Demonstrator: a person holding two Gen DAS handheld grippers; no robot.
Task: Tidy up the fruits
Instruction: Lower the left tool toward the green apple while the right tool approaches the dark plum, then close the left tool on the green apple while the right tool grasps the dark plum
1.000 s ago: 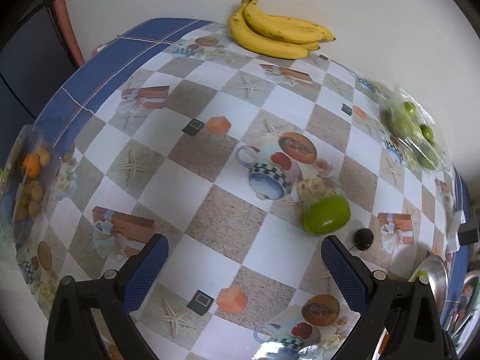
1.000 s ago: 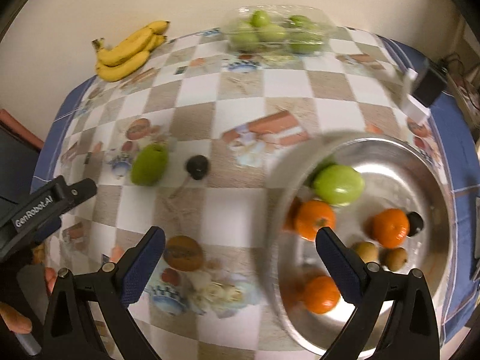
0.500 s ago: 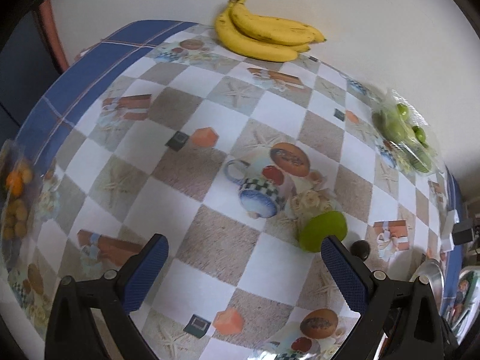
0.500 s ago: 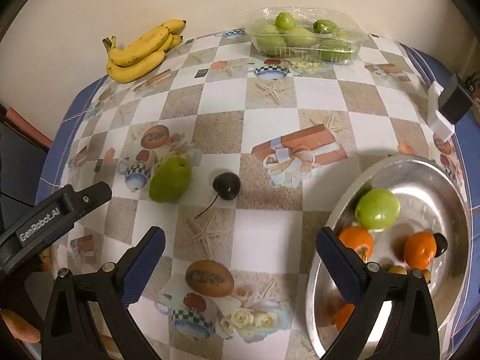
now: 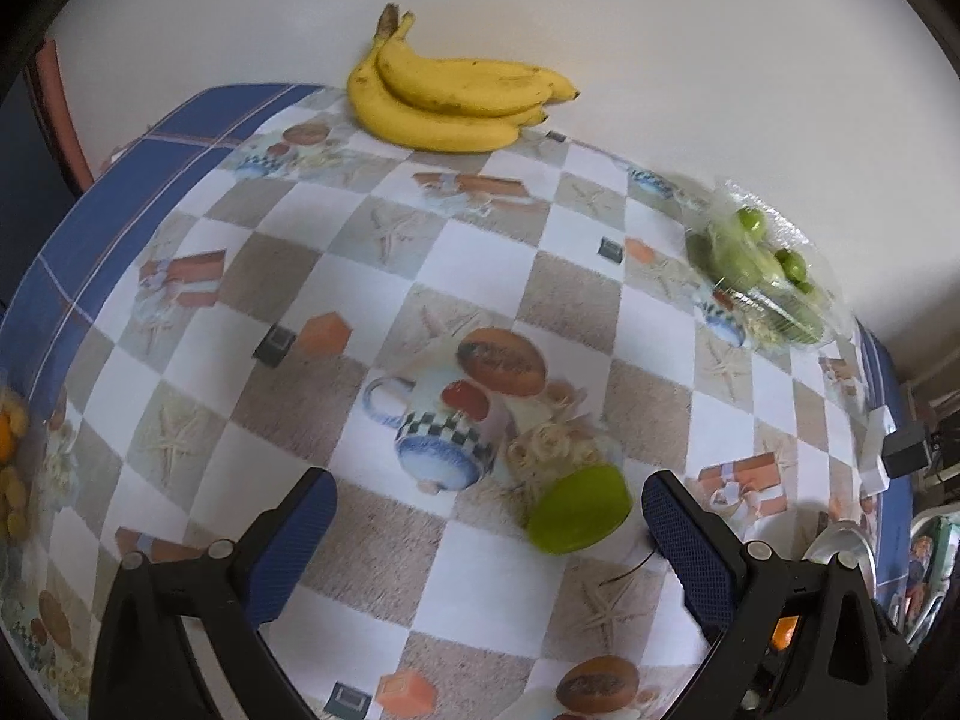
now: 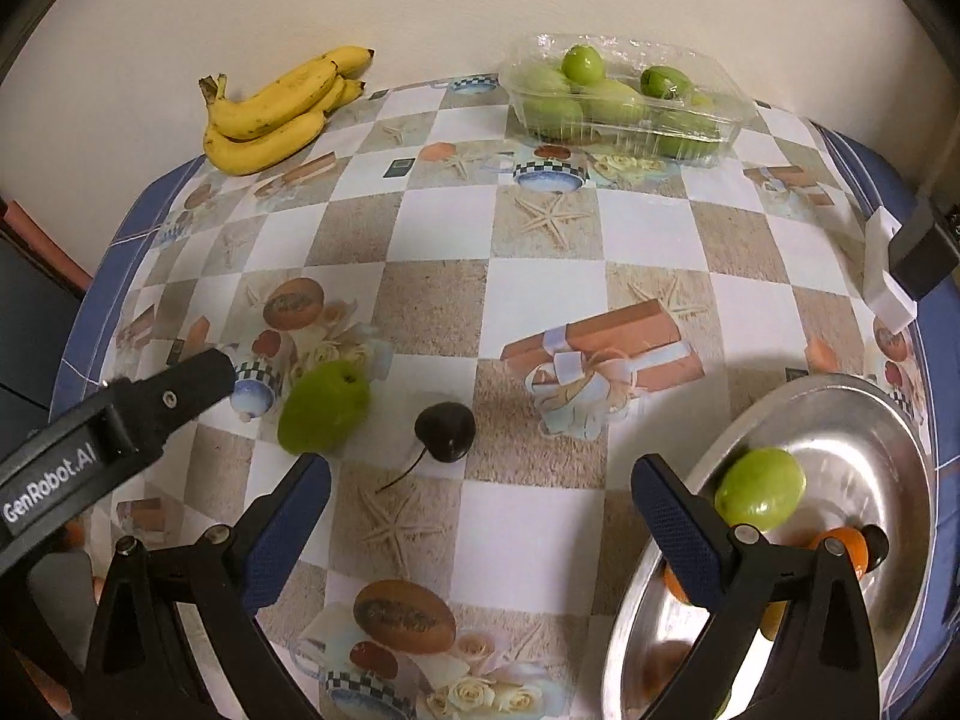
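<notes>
Checked oilcloth covers the bench, where the left gripper point(image 5: 486, 531) has closed in on the loose green apple point(image 6: 323, 406) beside the cherry point(image 6: 445, 432), jaws apart. Right gripper point(image 6: 480, 516), jaws apart and empty, has drawn back from the metal bowl point(image 6: 888, 420), so pickup looks next.

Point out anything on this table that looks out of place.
Two loose fruits lie on the checked tablecloth, outside the round metal tray: a green apple and, beside it, a dark stemmed cherry. Nothing looks spilled or damaged.
</notes>
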